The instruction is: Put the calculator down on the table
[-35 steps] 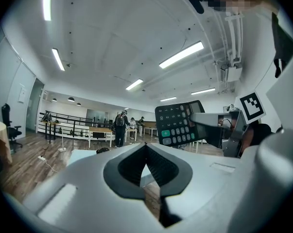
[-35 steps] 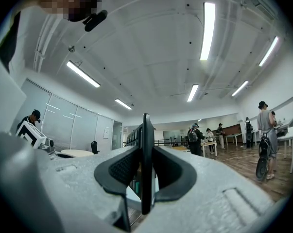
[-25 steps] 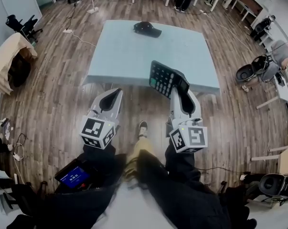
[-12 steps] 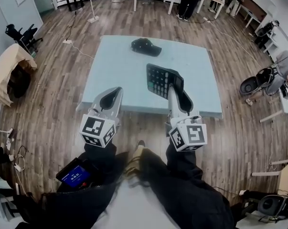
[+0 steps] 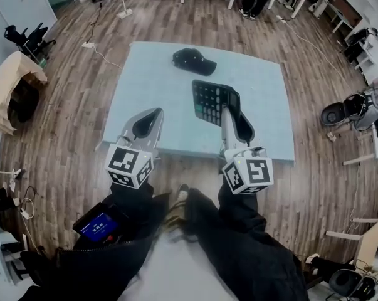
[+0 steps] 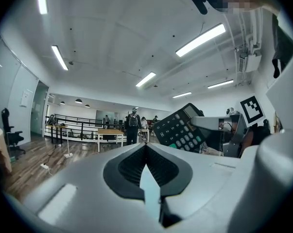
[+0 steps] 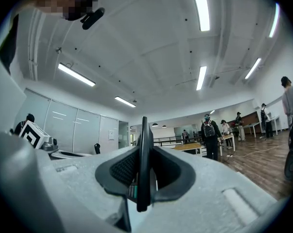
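the pale blue table (image 5: 157,86) now lies under both grippers, with a dark cap (image 5: 194,61) near its far edge. the calculator (image 5: 212,101) is not on the table yet. it hangs in the air over the near middle of the top, held out ahead of the right gripper (image 5: 234,119), which has it by its near end, the end with the display. its long axis runs forward, away from the person and roughly in line with the jaws. the body stands on edge, with the keys turned toward the left side. in the right gripper view the calculator (image 7: 142,164) shows as a thin upright slab between the two pads of the right gripper (image 7: 144,178), whose jaws are closing on it. the left gripper (image 5: 148,123) is level with it and well apart to the left, its jaws together on nothing. from its own view the calculator (image 6: 181,130) shows key-face on, off to the right. the right hand alone has the job, and i judge the set-down needs a drop straight down plus a roll to lay the back flat, well clear of the cap. compared with a second ago, both grippers have gone forward. the calculator then hung at the table's near edge and the left gripper was over the floor.
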Demonstrator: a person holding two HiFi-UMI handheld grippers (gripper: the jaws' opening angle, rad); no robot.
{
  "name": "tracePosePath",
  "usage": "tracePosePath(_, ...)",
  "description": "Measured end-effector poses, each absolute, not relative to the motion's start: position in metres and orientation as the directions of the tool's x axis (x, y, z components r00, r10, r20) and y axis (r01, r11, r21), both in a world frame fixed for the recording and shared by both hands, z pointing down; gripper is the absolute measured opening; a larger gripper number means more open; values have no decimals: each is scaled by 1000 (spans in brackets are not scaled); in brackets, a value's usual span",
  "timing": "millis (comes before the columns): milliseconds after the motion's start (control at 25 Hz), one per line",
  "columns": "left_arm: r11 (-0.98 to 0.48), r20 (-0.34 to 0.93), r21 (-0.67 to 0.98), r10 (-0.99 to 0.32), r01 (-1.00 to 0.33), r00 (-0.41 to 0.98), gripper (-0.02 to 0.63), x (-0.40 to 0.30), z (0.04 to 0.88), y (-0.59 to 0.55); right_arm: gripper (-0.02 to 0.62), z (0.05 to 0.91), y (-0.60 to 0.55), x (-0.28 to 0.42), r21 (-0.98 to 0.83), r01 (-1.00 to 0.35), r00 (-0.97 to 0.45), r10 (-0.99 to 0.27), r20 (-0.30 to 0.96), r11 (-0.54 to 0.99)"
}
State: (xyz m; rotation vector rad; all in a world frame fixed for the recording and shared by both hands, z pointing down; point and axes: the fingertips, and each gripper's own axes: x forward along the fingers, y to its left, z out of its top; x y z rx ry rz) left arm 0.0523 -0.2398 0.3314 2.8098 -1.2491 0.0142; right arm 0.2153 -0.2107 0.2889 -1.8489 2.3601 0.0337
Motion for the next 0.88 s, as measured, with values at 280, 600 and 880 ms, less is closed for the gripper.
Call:
tracePosePath(280, -679, 40, 62, -731, -732, 681, -2, 12, 328, -291, 69, 290, -259, 174, -101, -968, -217, -969, -118, 230)
tracePosePath(600, -702, 27, 48, -710, -711, 703, -1, 5, 316, -316, 69, 285, -274, 152, -107, -966, -221, -967, -125, 235)
tracePosePath(880, -702, 75, 80, -703, -707, 707, -1, 16, 343, -325, 68, 316, -287, 155, -191, -950, -242, -969, -58, 249)
